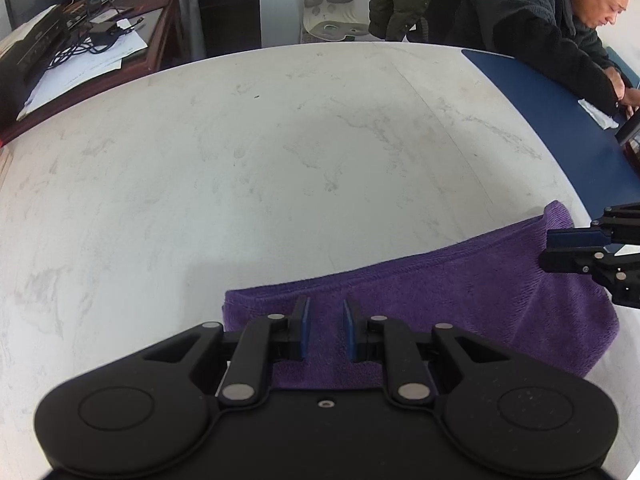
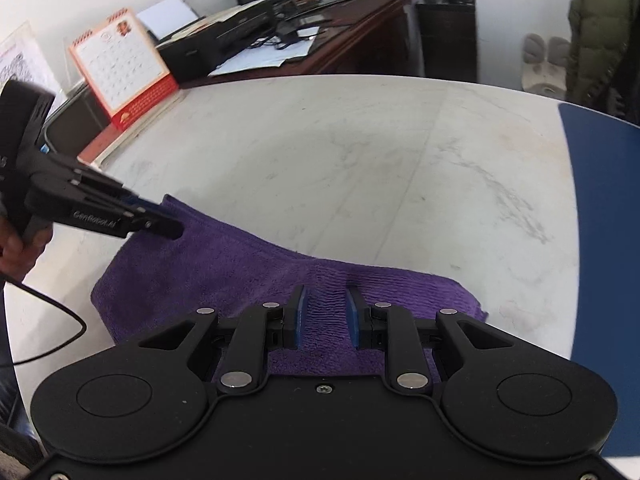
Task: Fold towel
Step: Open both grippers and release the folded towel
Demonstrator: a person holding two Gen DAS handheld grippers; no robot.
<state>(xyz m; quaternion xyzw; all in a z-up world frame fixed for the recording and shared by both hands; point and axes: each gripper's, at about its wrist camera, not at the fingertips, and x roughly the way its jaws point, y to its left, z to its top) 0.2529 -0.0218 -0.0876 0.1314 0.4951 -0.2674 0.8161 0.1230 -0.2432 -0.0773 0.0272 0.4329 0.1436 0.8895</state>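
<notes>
- Pale, marbled table point(image 1: 280, 152), scuffed and lightly stained, curving away to the far edge.
- Blue mat point(image 1: 560, 120) on the far right of the table; a person in a dark jacket point(image 1: 532, 12) leaning over it, another in an olive coat point(image 2: 600, 28) standing behind.
- Dark wooden desk point(image 2: 360, 32) beyond the far left edge, loaded with papers, cables, a black printer point(image 2: 224, 40) and a monitor.
- Red-and-white desk calendar point(image 2: 124, 68) upright near the table's left edge.
- Dark cabinet point(image 1: 228, 12) against the far wall, a grey cushion set beside it.
- No containers discernible on the table.
- Purple towel point(image 1: 460, 292) at the near edge, bunched and part lifted, stretched between both tools.
- Left gripper point(image 1: 326, 326) clenched on towel cloth, folds pinched between blue pads.
- Right gripper point(image 2: 325, 316) likewise grasping the towel, ridged cloth gathered between its narrow-set fingers.
- Hand point(image 2: 16, 248) at the far left of the right view, holding the left tool's grip, cable trailing.
</notes>
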